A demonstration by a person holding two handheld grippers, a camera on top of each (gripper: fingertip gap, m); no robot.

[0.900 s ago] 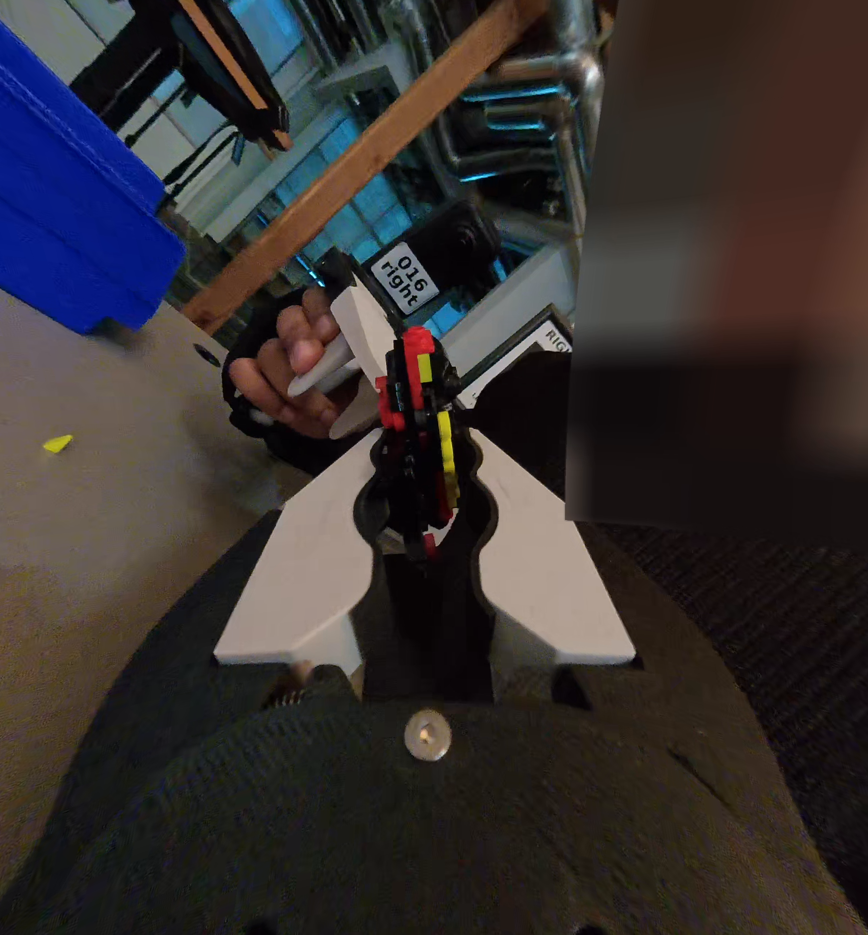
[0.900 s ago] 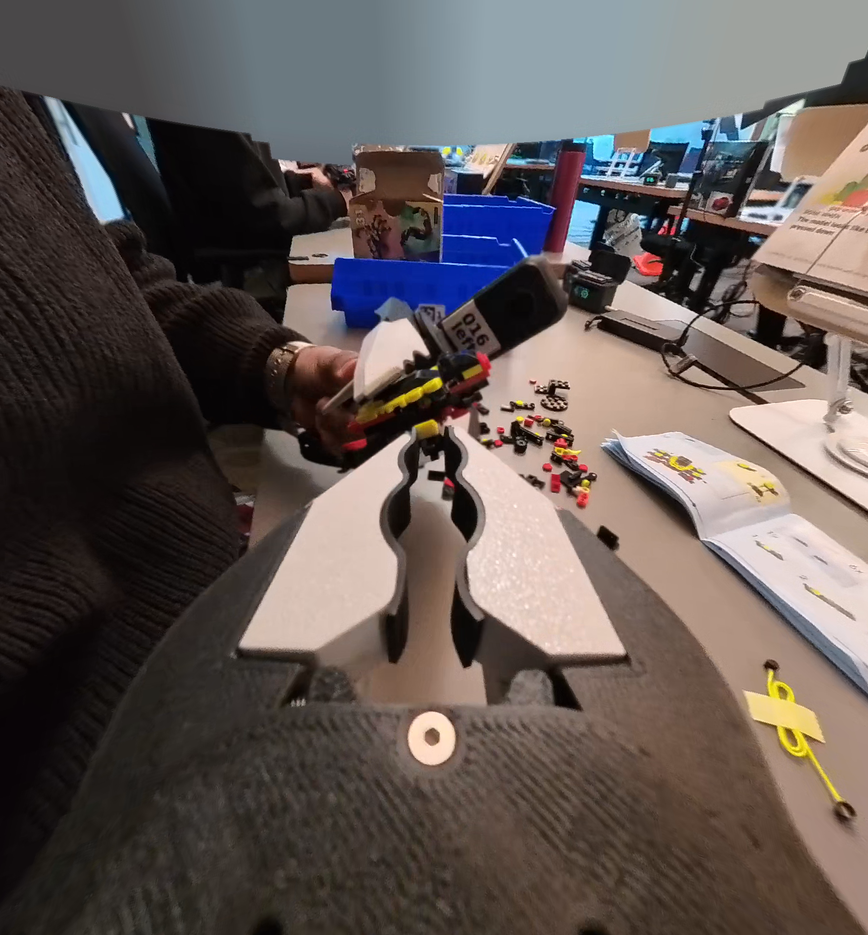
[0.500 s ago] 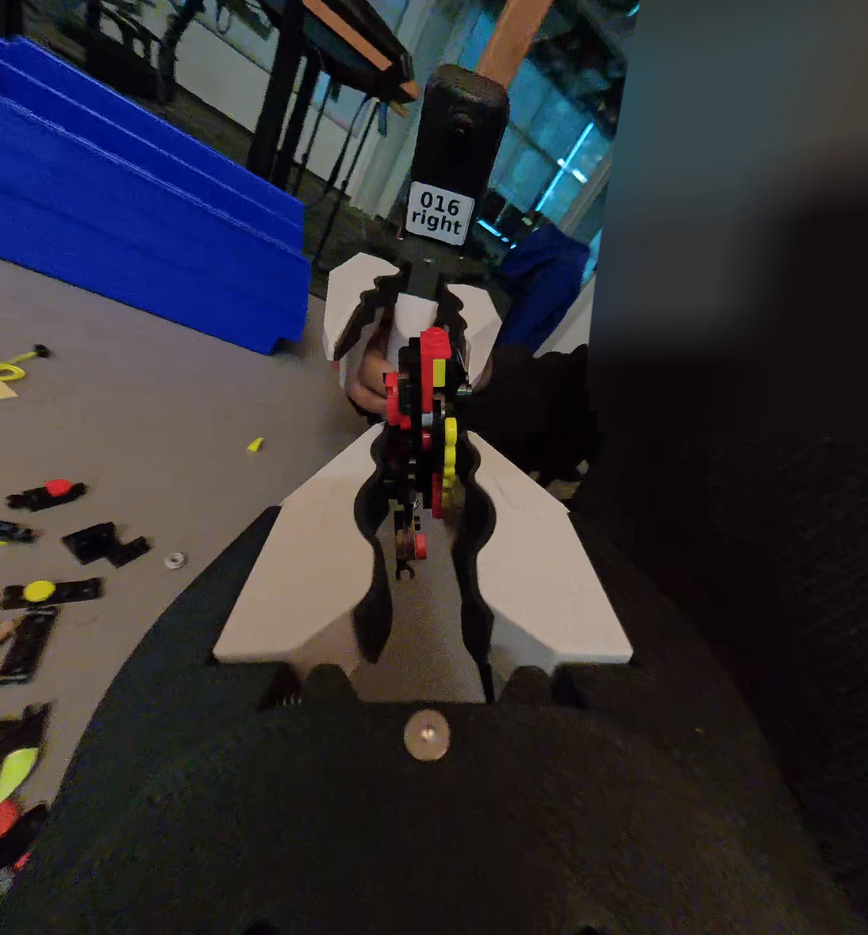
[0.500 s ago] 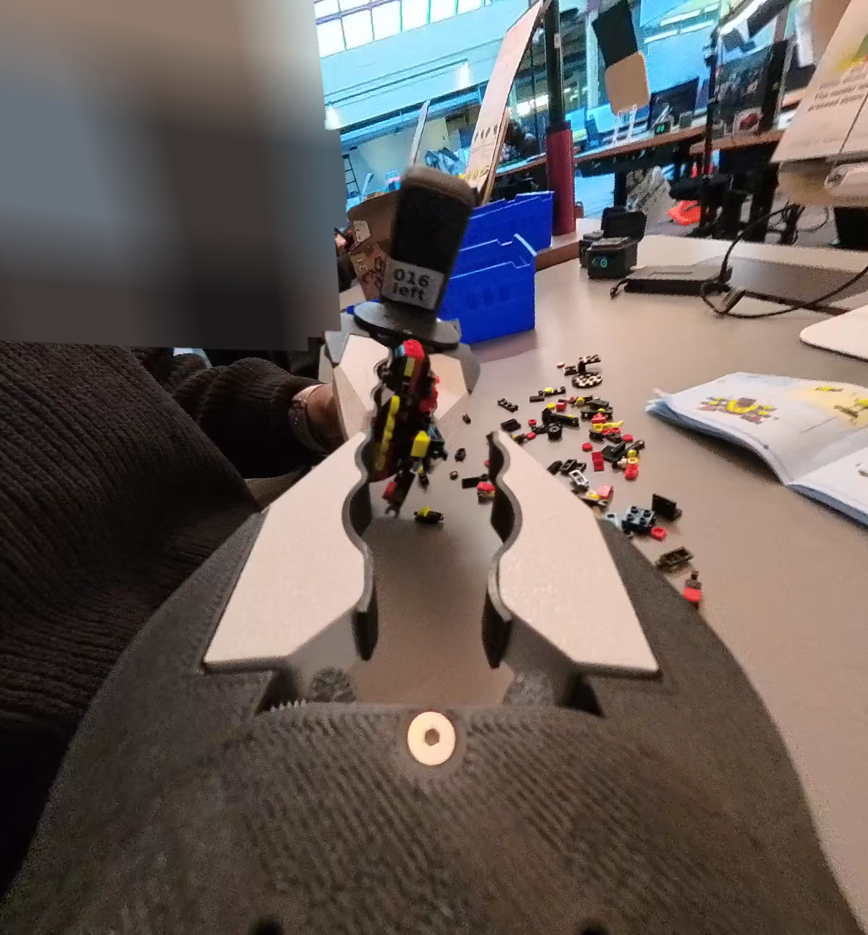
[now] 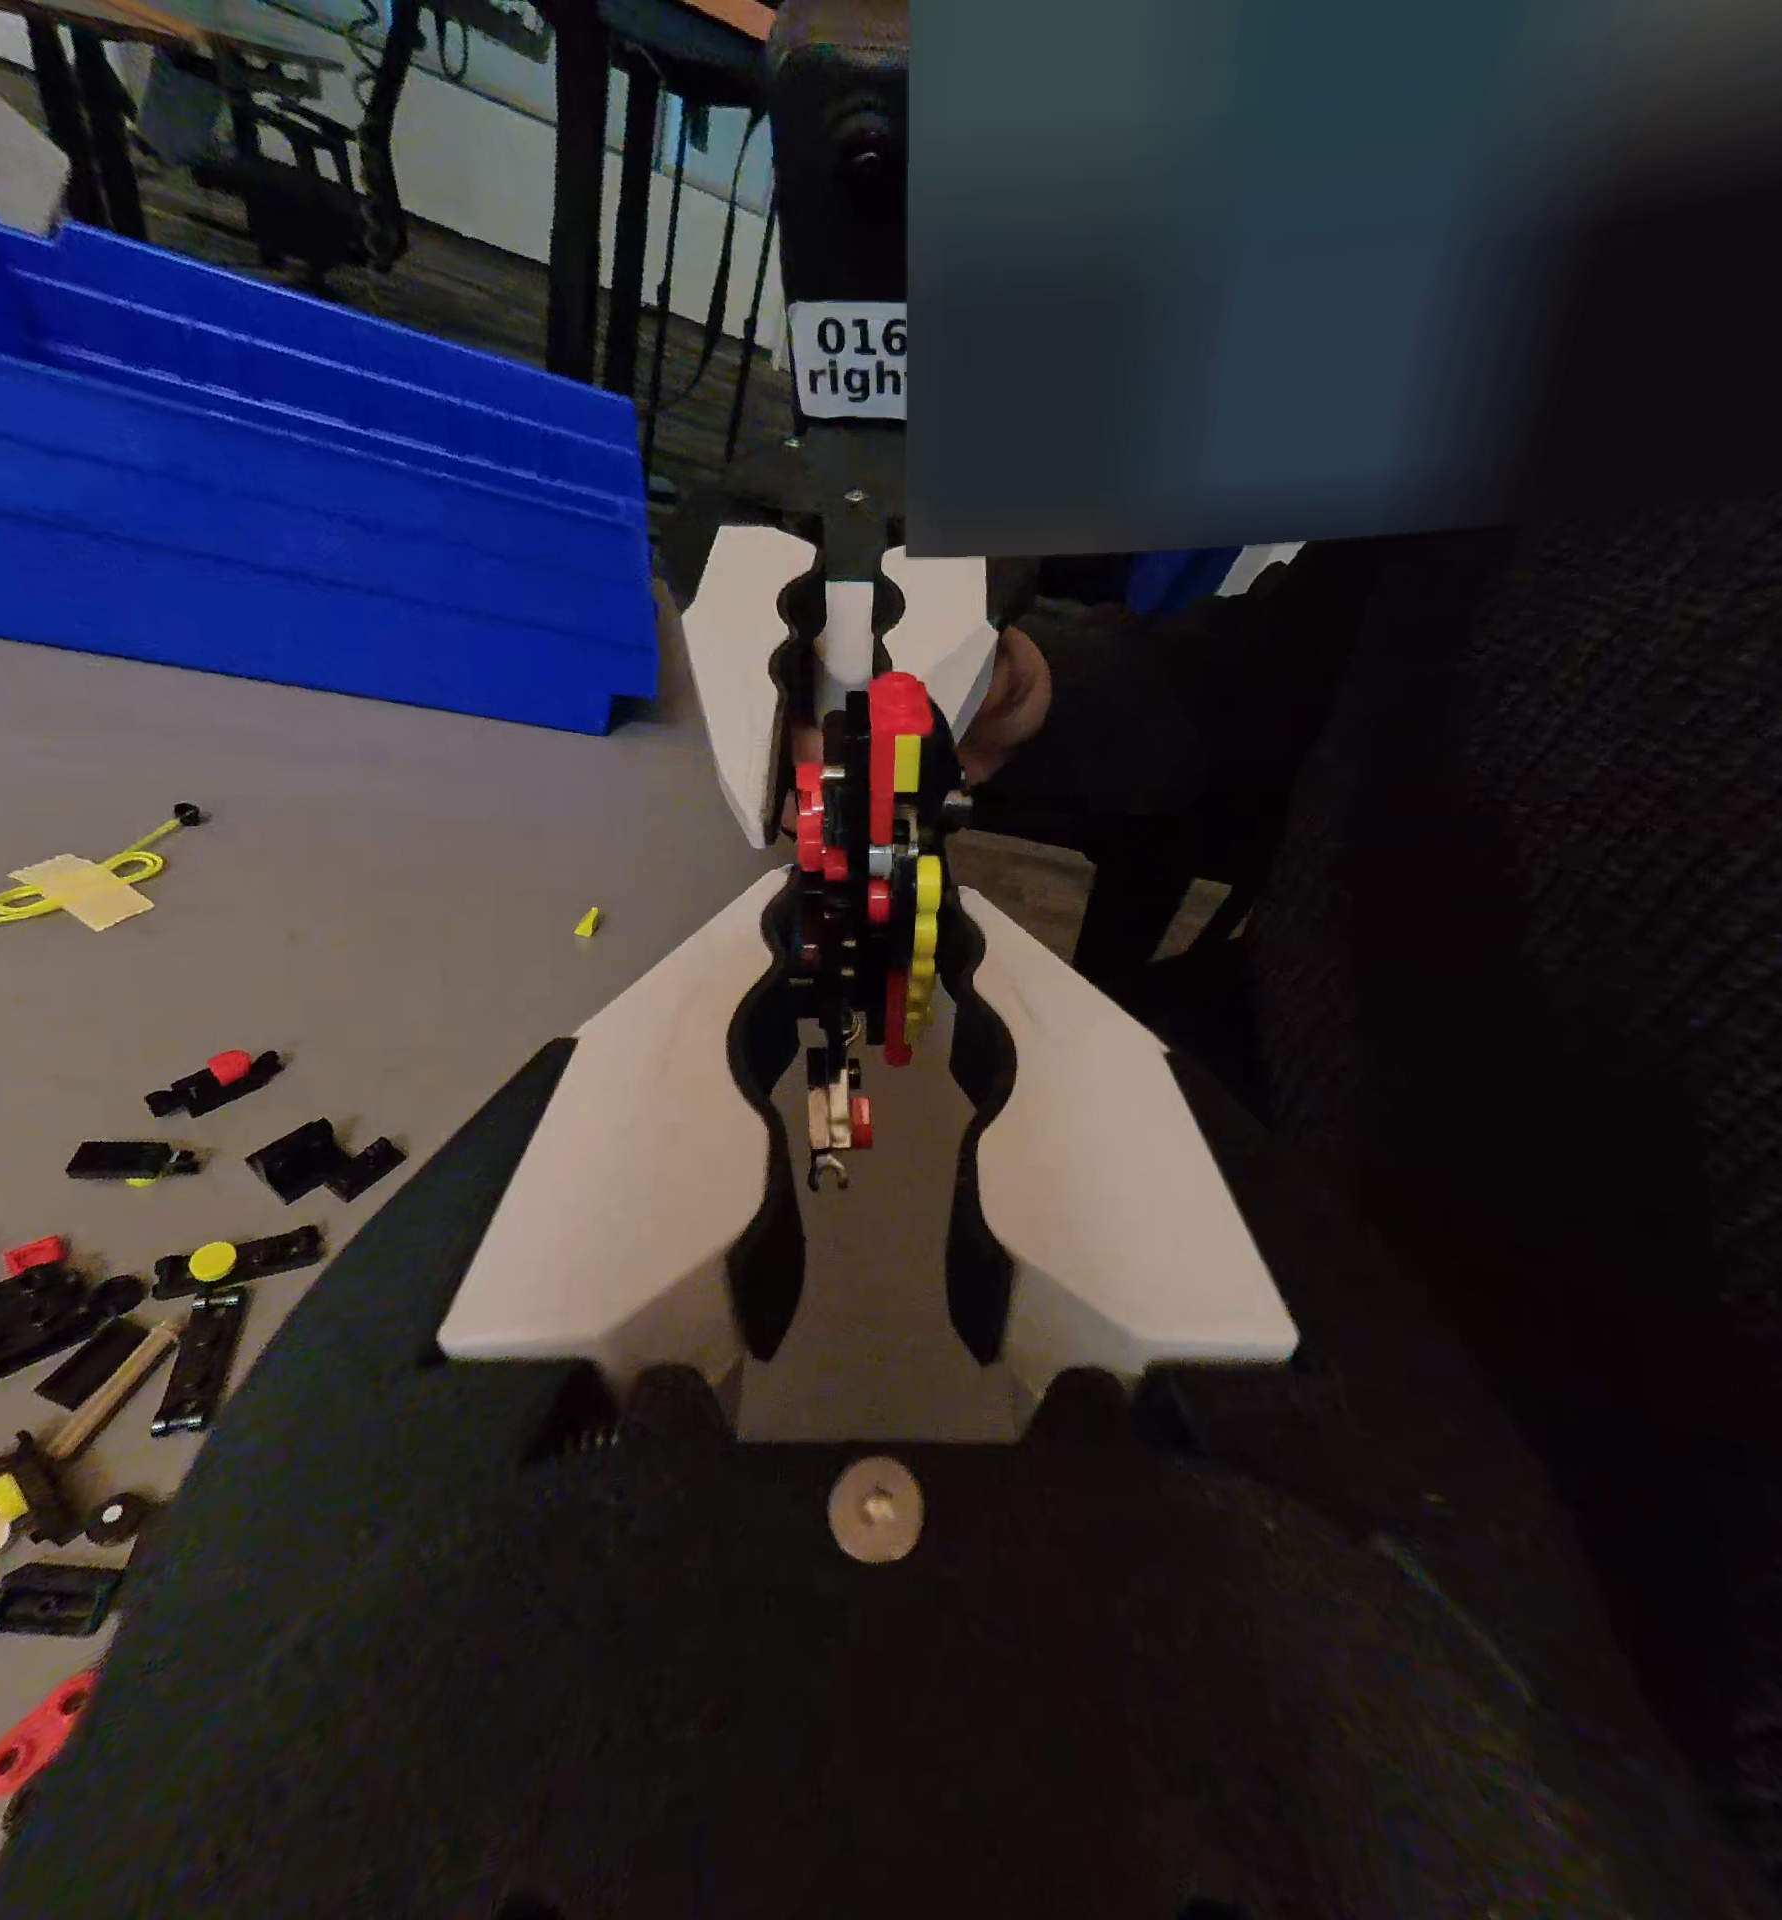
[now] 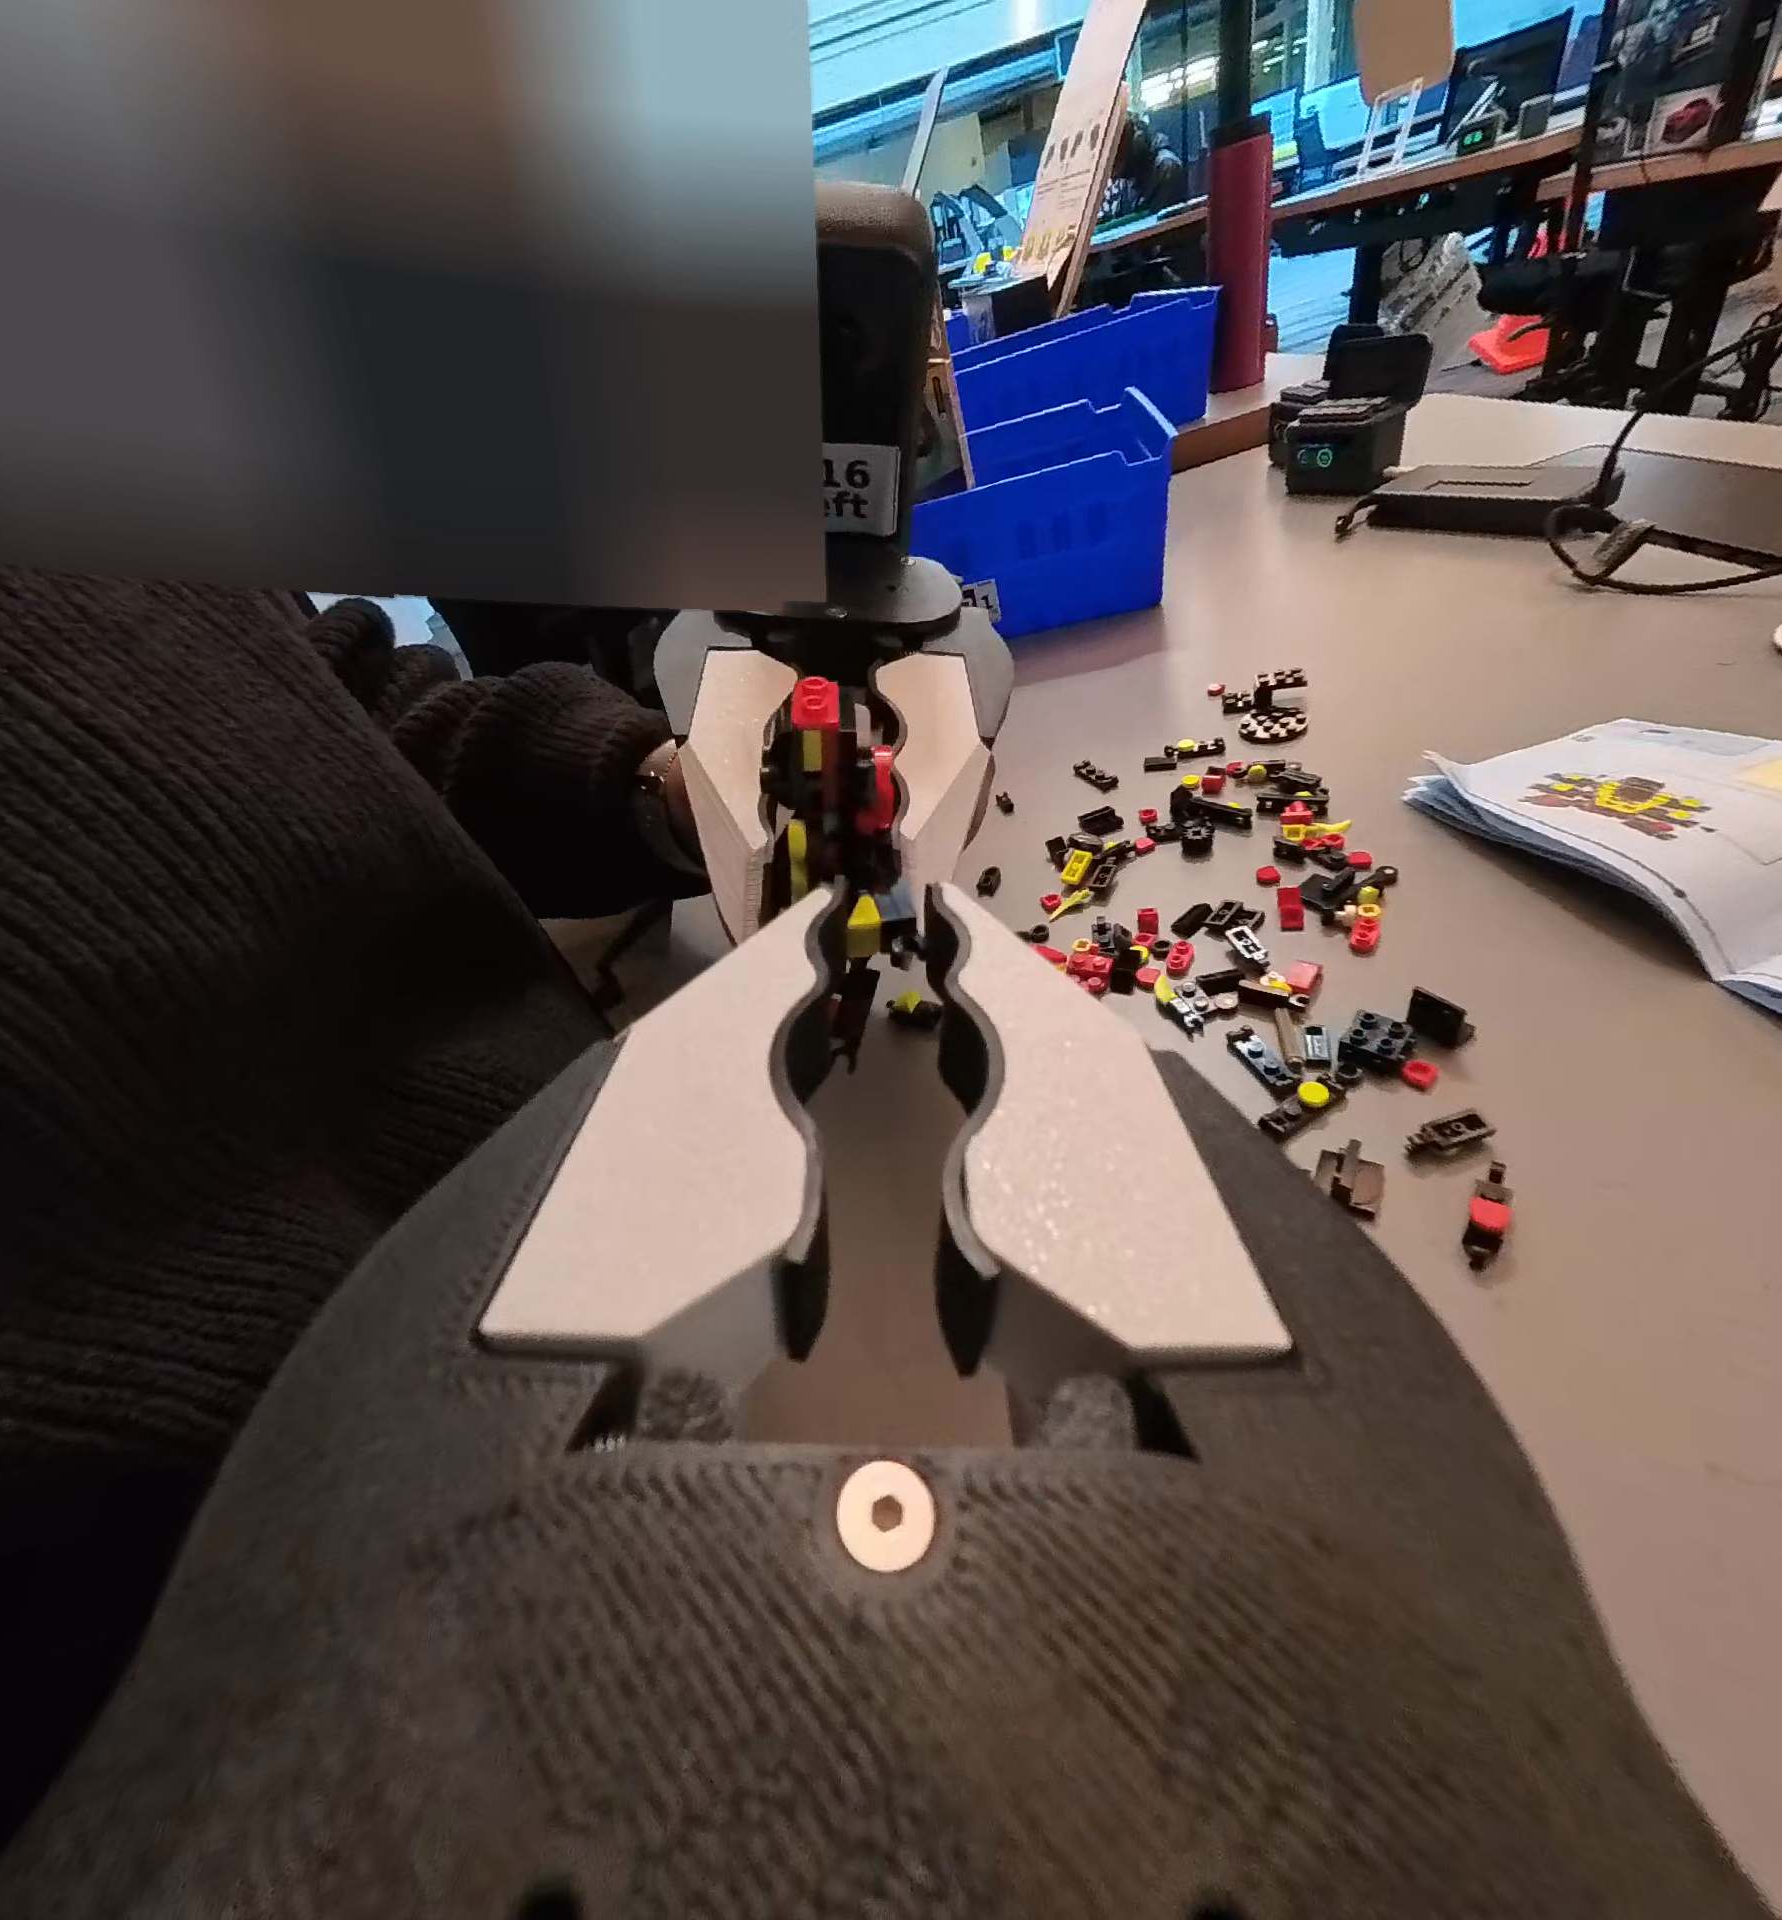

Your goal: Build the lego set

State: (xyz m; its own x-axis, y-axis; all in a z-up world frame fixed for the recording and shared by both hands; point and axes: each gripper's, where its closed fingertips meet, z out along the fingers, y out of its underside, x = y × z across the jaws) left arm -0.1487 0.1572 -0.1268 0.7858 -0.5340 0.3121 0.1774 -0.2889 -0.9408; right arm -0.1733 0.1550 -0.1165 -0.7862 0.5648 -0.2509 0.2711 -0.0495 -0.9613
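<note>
Left wrist view: the left gripper [image 5: 871, 914] has its white fingers closed on the half-built lego model [image 5: 871, 883], a flat stack of red, yellow and black plastic held above the grey worktop [image 5: 367, 894]. The right gripper [image 5: 845, 717] faces it from behind.

Right wrist view: the right gripper [image 6: 882, 914] has narrow fingers at the model's [image 6: 835, 800] lower end; whether they grip it, I cannot tell. Loose bricks [image 6: 1230, 935] and a booklet [image 6: 1645, 831] lie on the worktop. The model looks light, stiff and easily popped apart; hold its flat sides.

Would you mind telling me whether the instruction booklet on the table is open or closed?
Open: in the right wrist view the booklet lies flat on the table with printed pages spread face up.
</note>
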